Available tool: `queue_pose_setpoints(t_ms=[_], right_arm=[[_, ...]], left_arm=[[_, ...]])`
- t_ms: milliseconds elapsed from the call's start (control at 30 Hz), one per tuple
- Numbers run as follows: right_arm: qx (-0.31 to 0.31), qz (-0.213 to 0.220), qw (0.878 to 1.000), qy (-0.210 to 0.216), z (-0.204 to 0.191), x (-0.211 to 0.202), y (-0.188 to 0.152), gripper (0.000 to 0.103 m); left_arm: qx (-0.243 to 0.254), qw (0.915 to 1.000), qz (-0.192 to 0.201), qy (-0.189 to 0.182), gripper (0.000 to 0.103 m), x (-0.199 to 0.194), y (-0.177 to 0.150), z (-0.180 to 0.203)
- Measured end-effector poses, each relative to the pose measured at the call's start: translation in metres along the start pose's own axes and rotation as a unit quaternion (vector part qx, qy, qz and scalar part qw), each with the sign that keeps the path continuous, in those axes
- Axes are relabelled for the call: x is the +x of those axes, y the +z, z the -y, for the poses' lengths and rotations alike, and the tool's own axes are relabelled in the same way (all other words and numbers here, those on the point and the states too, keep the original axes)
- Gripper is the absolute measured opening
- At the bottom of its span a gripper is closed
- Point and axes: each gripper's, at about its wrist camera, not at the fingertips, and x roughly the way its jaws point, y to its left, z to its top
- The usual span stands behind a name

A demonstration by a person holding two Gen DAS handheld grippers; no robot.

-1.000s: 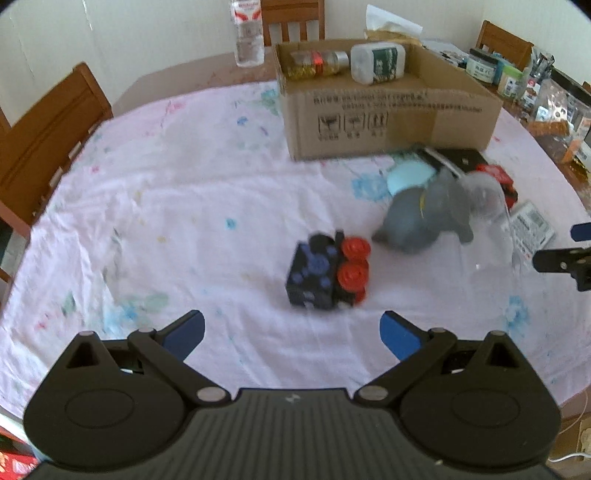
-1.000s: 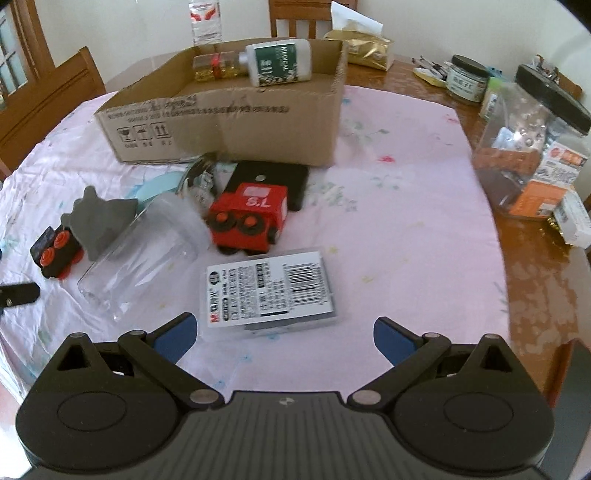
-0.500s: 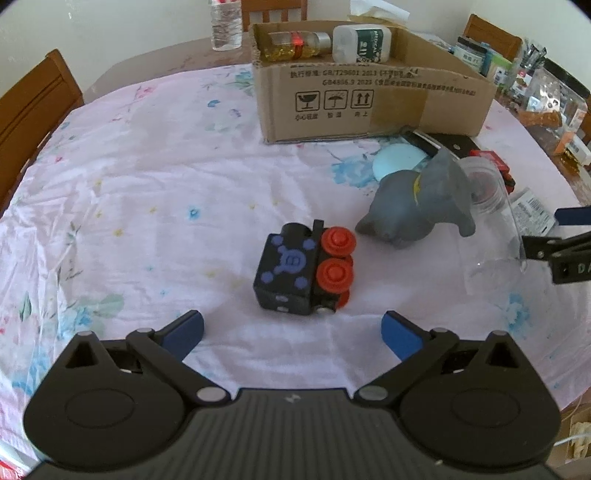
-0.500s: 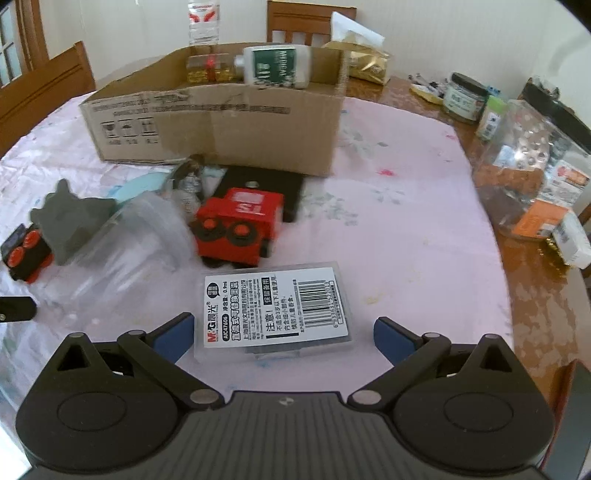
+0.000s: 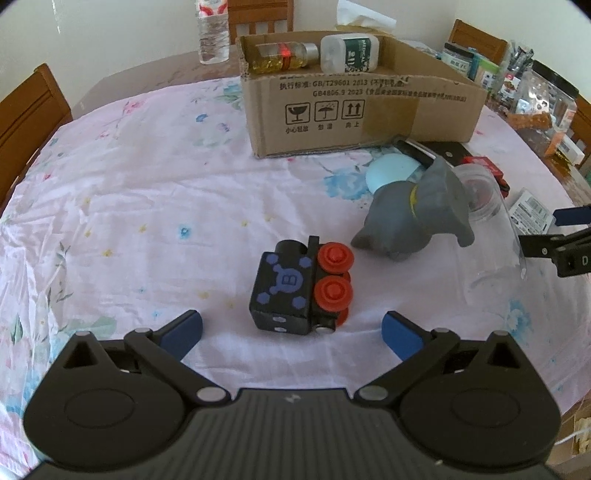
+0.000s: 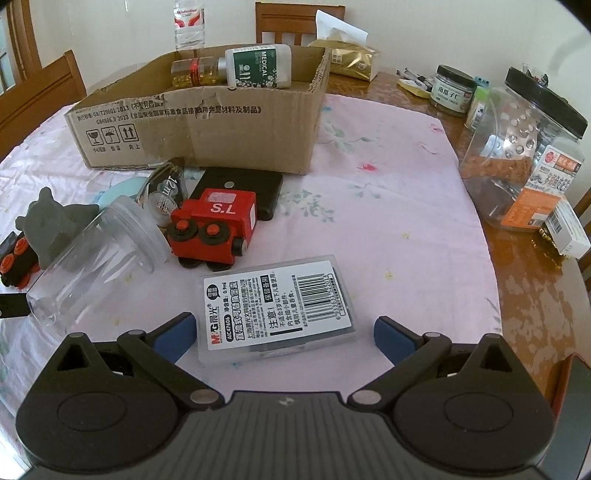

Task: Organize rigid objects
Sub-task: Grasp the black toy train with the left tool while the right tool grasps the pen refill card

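Note:
A black toy train point(image 5: 295, 288) with red wheels lies on its side on the pink cloth, just ahead of my open left gripper point(image 5: 291, 332). A grey elephant figure point(image 5: 417, 218) lies beyond it, against a clear plastic jar point(image 5: 491, 229) on its side. In the right wrist view my right gripper point(image 6: 283, 338) is open, its fingers flanking the near end of a clear lead-refill case point(image 6: 277, 314). Behind the case sits a red toy train point(image 6: 214, 229), then a black flat box point(image 6: 243, 188). The cardboard box point(image 6: 207, 129) holds a white medical bottle point(image 6: 258, 66) and an amber bottle point(image 6: 195, 72).
Jars, packets and a big clear canister point(image 6: 524, 147) crowd the bare wood at the table's right. A water bottle point(image 5: 212, 33) stands behind the box. Wooden chairs point(image 5: 26, 122) ring the table. A pale blue disc point(image 5: 391, 171) lies by the box.
Both grippers have moved forward and lower toward the table: the left closer to the black train, the right up to the refill case. Nothing was grasped.

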Motion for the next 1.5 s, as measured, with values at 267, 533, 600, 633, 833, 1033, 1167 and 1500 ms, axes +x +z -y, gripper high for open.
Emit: queue_pose_setpoints(t_ms=[267, 533, 600, 633, 833, 1033, 1167, 1500], right_arm=[[-0.002, 0.003, 1.0, 0.001, 0.0, 0.0, -0.001, 0.103], [-0.012, 0.005, 1.0, 0.008, -0.001, 0.0, 0.0, 0.103], [-0.02, 0.005, 1.0, 0.013, -0.002, 0.001, 0.002, 0.103], [-0.023, 0.004, 1.0, 0.016, -0.003, 0.002, 0.003, 0.103], [-0.045, 0.008, 0.998, 0.031, -0.007, 0.005, 0.006, 0.103], [-0.063, 0.006, 0.997, 0.046, -0.002, 0.008, 0.012, 0.1], [-0.071, 0.007, 0.996, 0.051, -0.004, 0.006, 0.012, 0.094], [-0.094, 0.004, 0.993, 0.069, -0.001, 0.005, 0.013, 0.094]], left_arm=[[0.005, 0.9998, 0.016, -0.007, 0.079, -0.003, 0.006, -0.004], [0.028, 0.9991, 0.027, -0.018, 0.05, -0.004, 0.013, 0.002], [0.024, 0.9992, 0.028, -0.018, 0.05, -0.003, 0.013, 0.003], [0.019, 0.9993, 0.028, -0.018, 0.05, -0.003, 0.013, 0.003], [0.014, 0.9994, 0.026, -0.019, 0.05, -0.004, 0.013, 0.002], [0.006, 0.9995, 0.025, -0.021, 0.05, -0.003, 0.013, 0.001], [0.005, 0.9995, 0.025, -0.02, 0.05, -0.003, 0.013, 0.002], [0.011, 0.9995, 0.019, -0.023, 0.049, -0.002, 0.016, 0.002]])
